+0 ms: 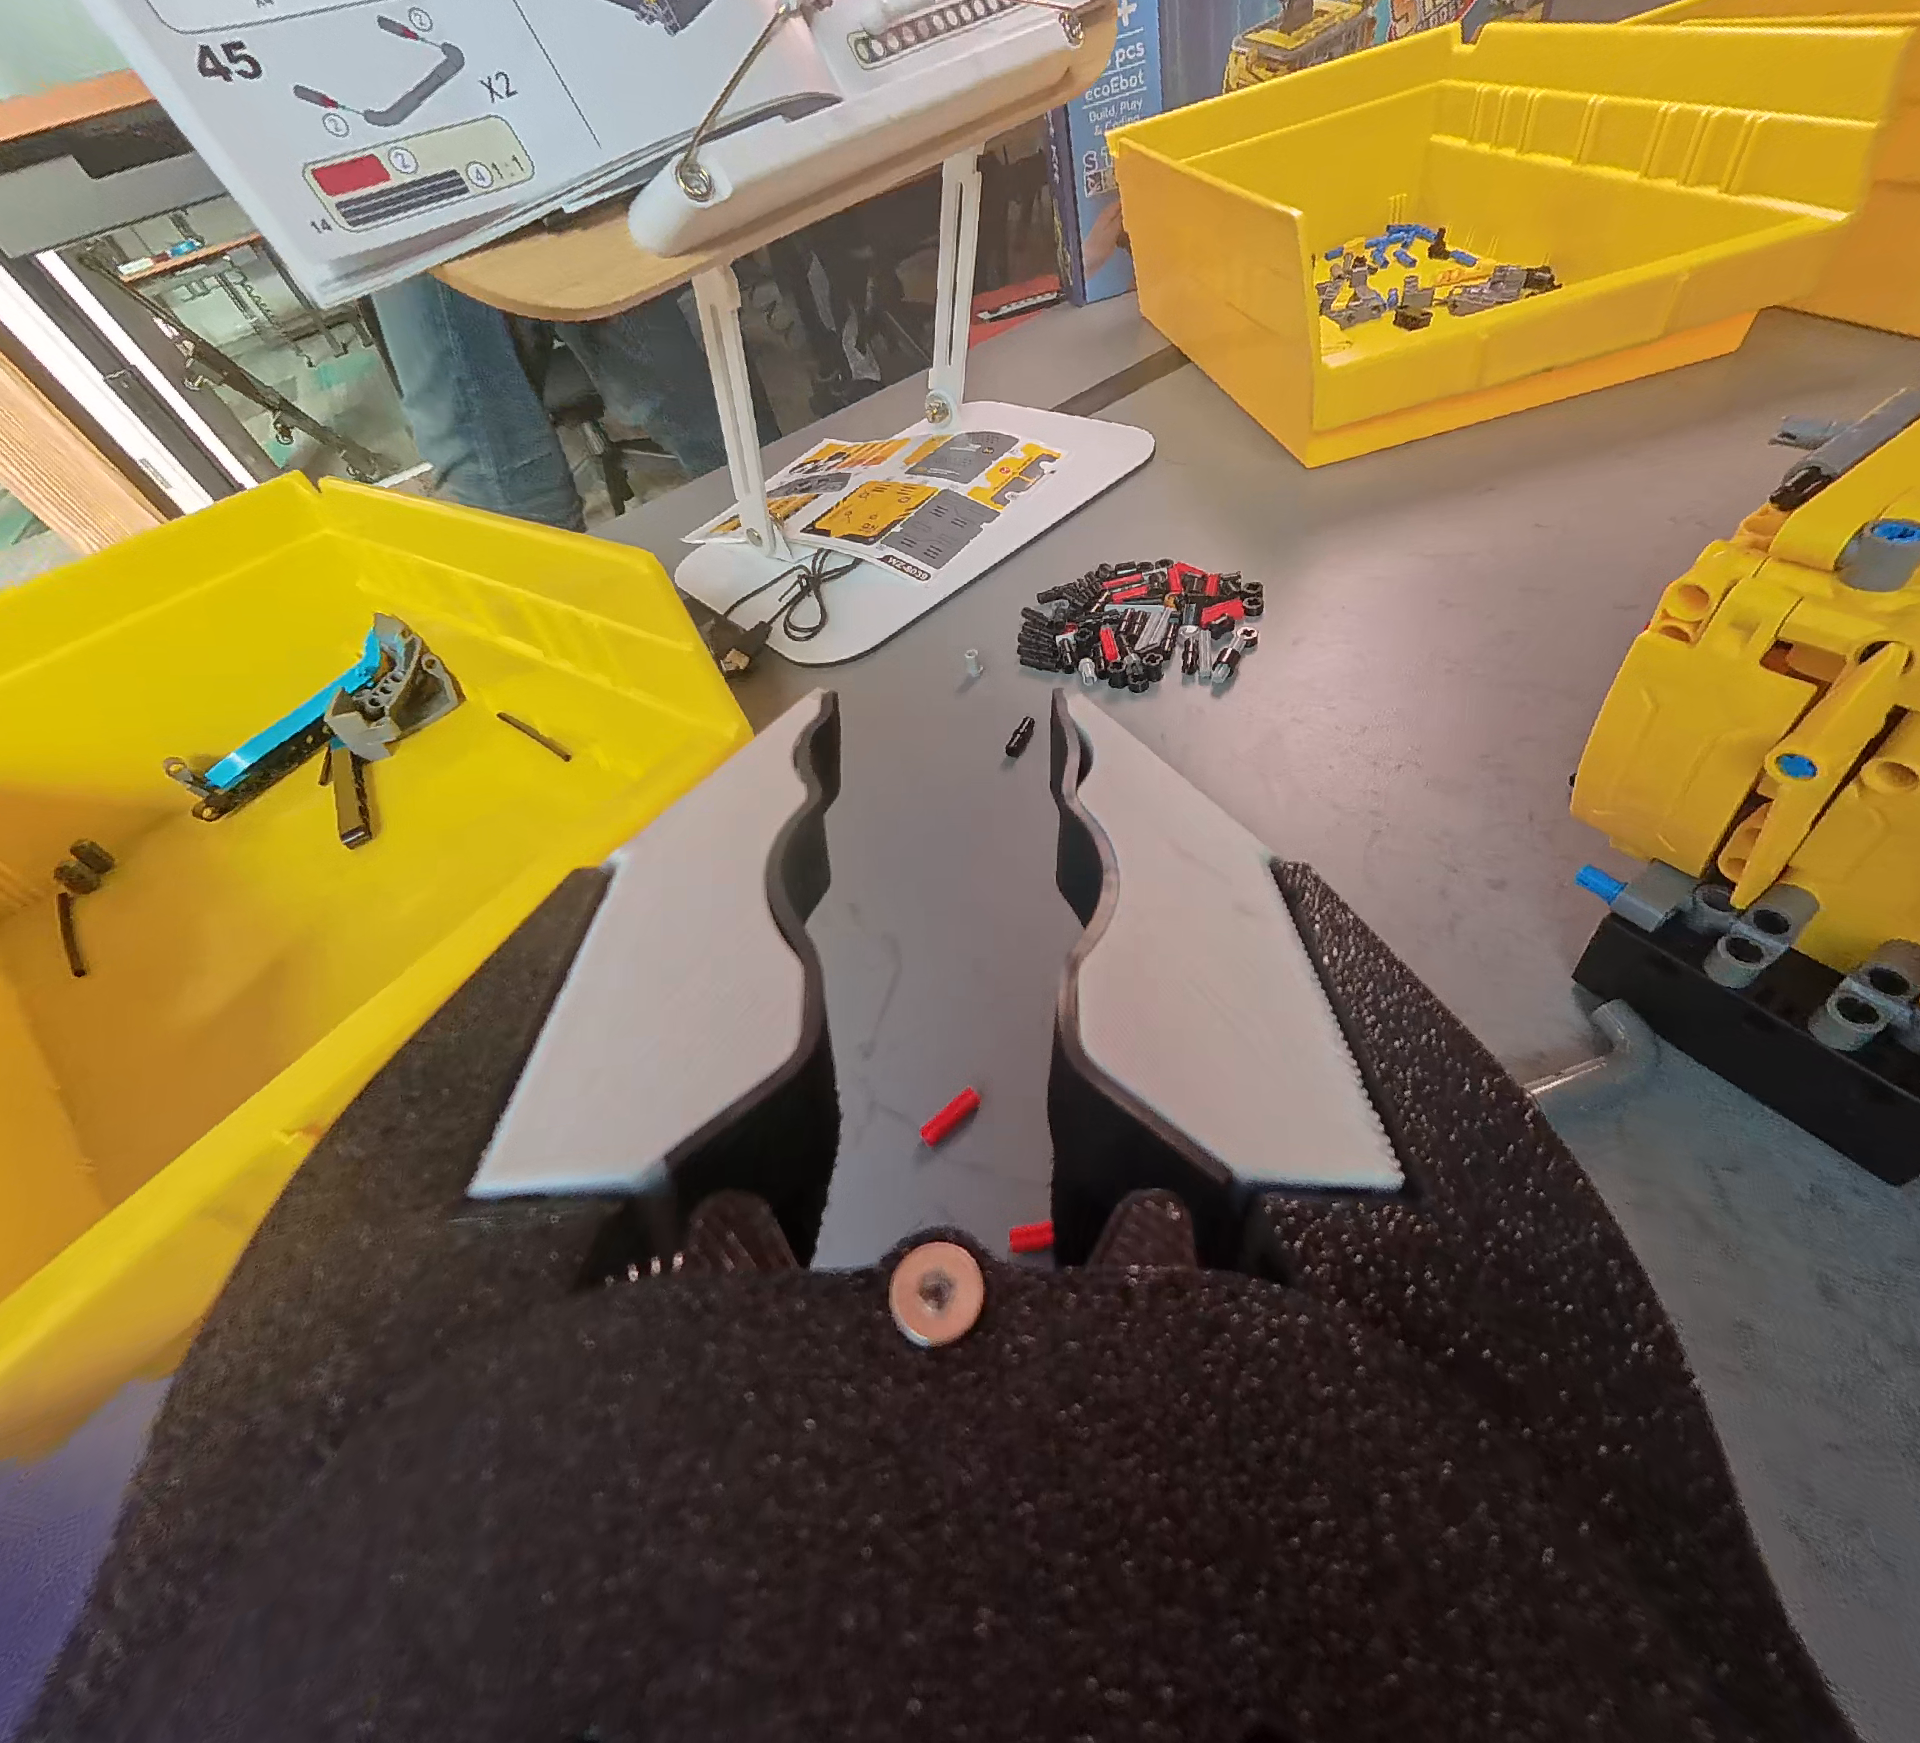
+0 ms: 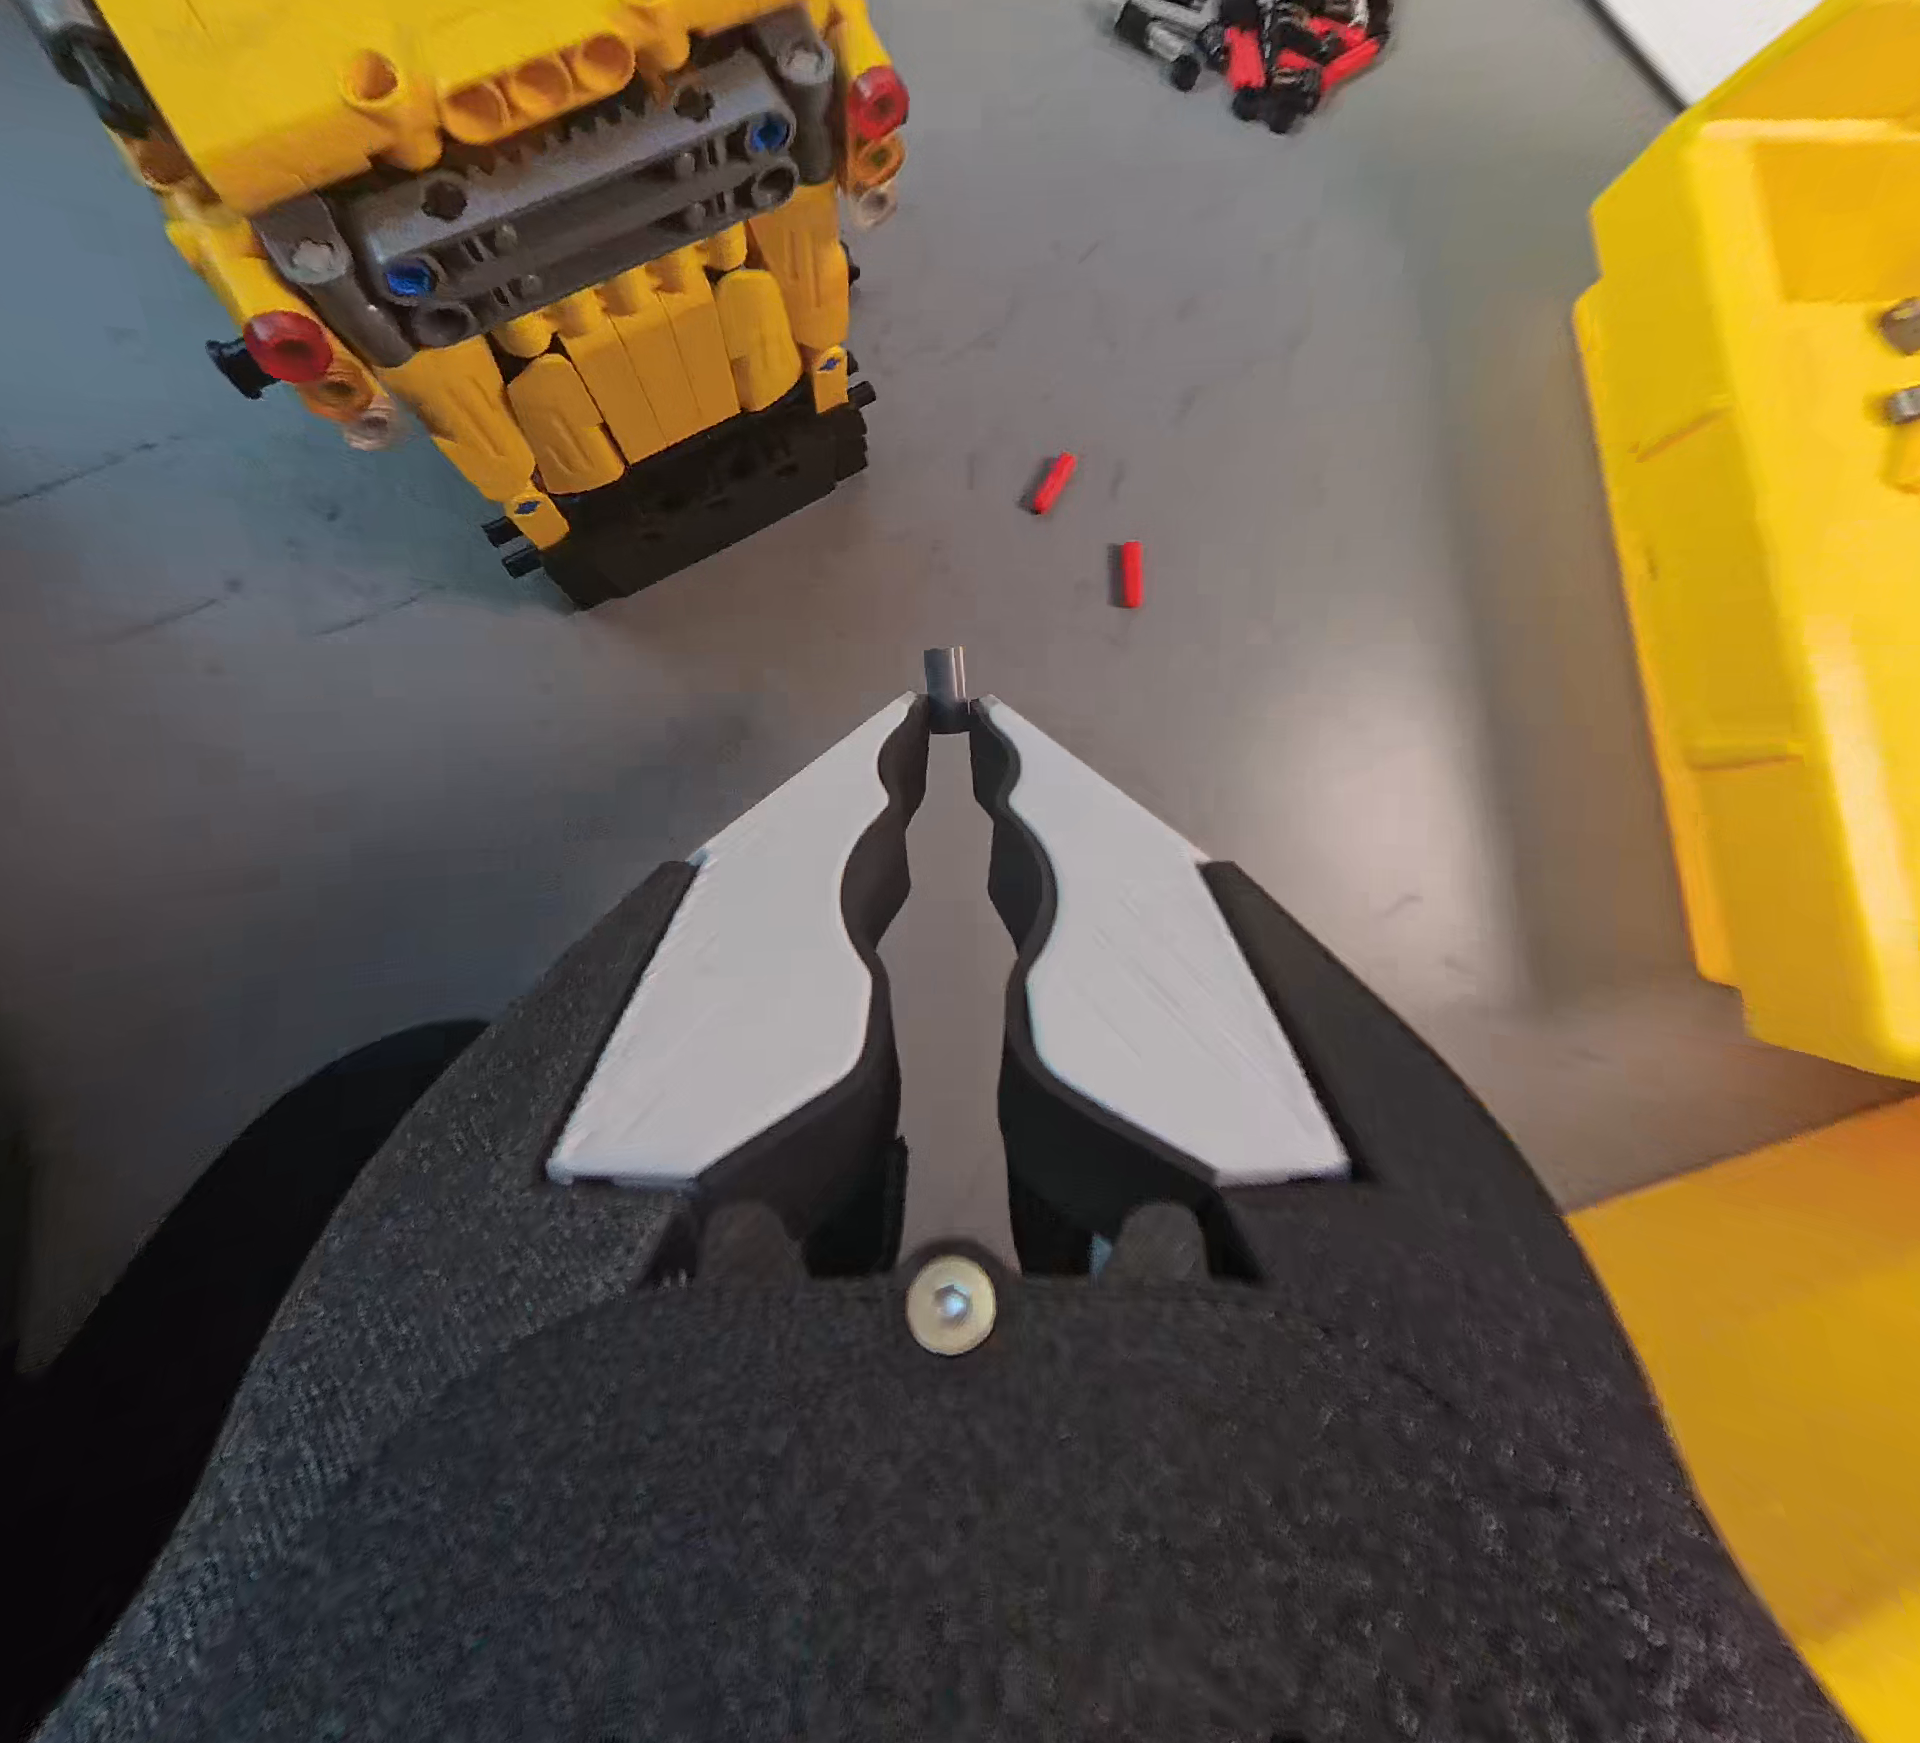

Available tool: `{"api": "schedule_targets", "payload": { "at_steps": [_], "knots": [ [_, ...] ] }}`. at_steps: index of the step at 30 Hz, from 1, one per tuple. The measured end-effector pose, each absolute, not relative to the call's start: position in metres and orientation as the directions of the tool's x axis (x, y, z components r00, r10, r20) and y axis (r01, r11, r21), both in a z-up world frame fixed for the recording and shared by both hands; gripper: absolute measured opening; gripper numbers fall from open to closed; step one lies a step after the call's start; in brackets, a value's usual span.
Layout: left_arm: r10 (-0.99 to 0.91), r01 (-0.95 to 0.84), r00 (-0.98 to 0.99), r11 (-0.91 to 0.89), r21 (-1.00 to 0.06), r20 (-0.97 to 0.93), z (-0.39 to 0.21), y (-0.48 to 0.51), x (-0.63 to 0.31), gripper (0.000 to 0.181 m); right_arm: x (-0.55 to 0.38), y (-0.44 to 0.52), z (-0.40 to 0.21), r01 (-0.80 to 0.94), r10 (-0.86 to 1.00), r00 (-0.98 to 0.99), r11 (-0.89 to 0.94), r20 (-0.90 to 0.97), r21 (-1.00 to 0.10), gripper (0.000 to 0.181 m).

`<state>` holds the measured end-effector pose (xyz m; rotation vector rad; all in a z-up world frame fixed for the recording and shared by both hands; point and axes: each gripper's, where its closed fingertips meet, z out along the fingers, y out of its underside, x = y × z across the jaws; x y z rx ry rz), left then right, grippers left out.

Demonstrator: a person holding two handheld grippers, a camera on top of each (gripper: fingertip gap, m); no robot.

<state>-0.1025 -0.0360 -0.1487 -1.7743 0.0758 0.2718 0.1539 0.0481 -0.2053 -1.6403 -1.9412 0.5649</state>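
Yellow bin [image 1: 260, 914] sits left of the left gripper [image 1: 943, 727], whose fingers stand apart over grey tabletop [image 1: 1403, 820] and a red pin [image 1: 950, 1115]. Right gripper [image 2: 948, 706] pinches a small grey connector [image 2: 945, 677] near the yellow brick vehicle [image 2: 540, 166].

Both views are evenly and brightly lit from overhead, soft shadows being cast on the grey table [image 2: 1351, 758], while strong wide-angle bending is seen at the edges and motion blur softens the yellow brick vehicle [image 2: 540, 166].
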Motion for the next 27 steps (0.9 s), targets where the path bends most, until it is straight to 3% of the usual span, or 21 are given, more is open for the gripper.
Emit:
{"api": "schedule_targets", "payload": {
  "at_steps": [4, 9, 13, 16, 18, 21, 27],
  "knots": [
    [0.1, -0.19, 0.972, -0.201, -0.961, -0.213, -0.142, -0.04, -0.102, 0.039, 0.133, 0.054, -0.235, 0.772, 0.977, -0.085, 0.187, 0.193, -0.608, 0.007],
    [0.101, -0.182, 0.974, -0.192, -0.964, -0.204, -0.14, -0.041, -0.102, 0.039, 0.117, 0.057, -0.236, 0.735, 0.988, -0.079, 0.15, 0.136, -0.662, 0.015],
    [0.099, -0.179, 0.975, -0.197, -0.964, -0.201, -0.141, -0.041, -0.101, 0.039, 0.122, 0.066, -0.159, 0.531, 0.99, -0.058, 0.143, 0.132, -0.836, 0.026],
    [0.091, -0.159, 0.979, -0.201, -0.967, -0.18, -0.143, -0.04, -0.1, 0.038, 0.16, 0.133, -0.085, 0.427, 0.969, 0.146, 0.12, 0.199, -0.896, 0.026],
    [0.082, -0.149, 0.982, -0.203, -0.968, -0.168, -0.144, -0.039, -0.098, 0.038, 0.202, 0.205, -0.06, 0.478, 0.882, 0.351, 0.12, 0.315, -0.87, 0.022],
    [0.072, -0.154, 0.983, -0.198, -0.968, -0.171, -0.142, -0.038, -0.094, 0.038, 0.266, 0.307, -0.061, 0.575, 0.728, 0.557, 0.01, 0.4, -0.818, 0.0],
    [0.073, -0.149, 0.984, -0.188, -0.971, -0.165, -0.14, -0.04, -0.092, 0.038, 0.325, 0.398, -0.141, 0.719, 0.631, 0.646, -0.316, 0.429, -0.619, 0.0]
  ]
}}
